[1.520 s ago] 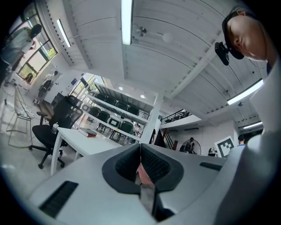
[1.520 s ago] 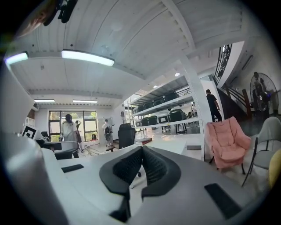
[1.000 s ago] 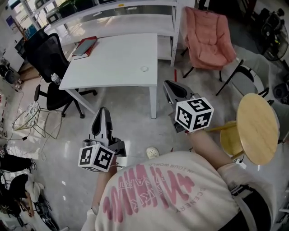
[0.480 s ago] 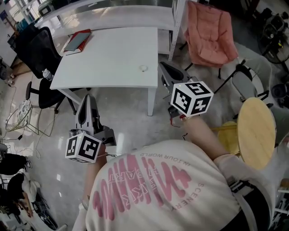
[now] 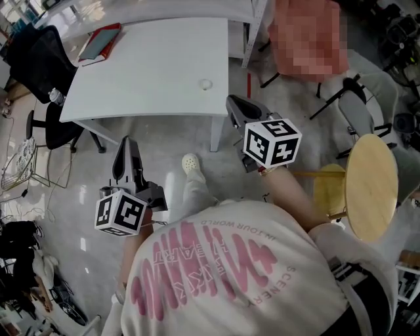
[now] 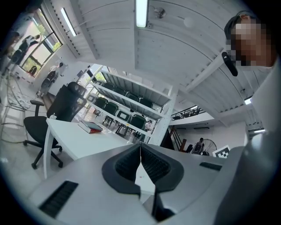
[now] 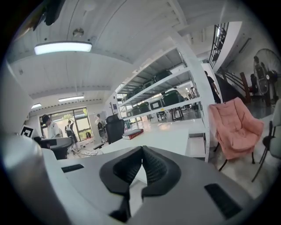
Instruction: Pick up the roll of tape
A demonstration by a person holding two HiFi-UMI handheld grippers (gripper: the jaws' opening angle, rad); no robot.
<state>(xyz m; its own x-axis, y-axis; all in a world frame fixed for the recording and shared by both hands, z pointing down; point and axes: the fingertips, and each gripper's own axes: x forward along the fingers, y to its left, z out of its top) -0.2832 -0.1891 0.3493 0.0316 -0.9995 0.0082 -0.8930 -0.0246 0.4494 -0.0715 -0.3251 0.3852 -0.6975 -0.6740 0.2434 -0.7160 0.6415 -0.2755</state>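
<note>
The roll of tape (image 5: 206, 83) is a small pale ring lying on the white table (image 5: 144, 72), near its right front part. My right gripper (image 5: 231, 103) is in the air just off the table's right front corner, pointing at the table, jaws shut and empty (image 7: 142, 149). My left gripper (image 5: 126, 142) hangs lower, in front of the table's front edge above the floor; its pads meet with nothing between them (image 6: 140, 147). Neither gripper touches the tape.
A red book (image 5: 98, 42) lies at the table's far left corner, and a black office chair (image 5: 36, 62) stands to its left. White shelving (image 5: 164, 8) runs behind the table. A round wooden stool (image 5: 371, 184) stands at the right. My shoe (image 5: 190, 162) is on the floor.
Both grippers have come nearer to the table and lower. My foot has stepped forward into view between them. The jaws stay shut.
</note>
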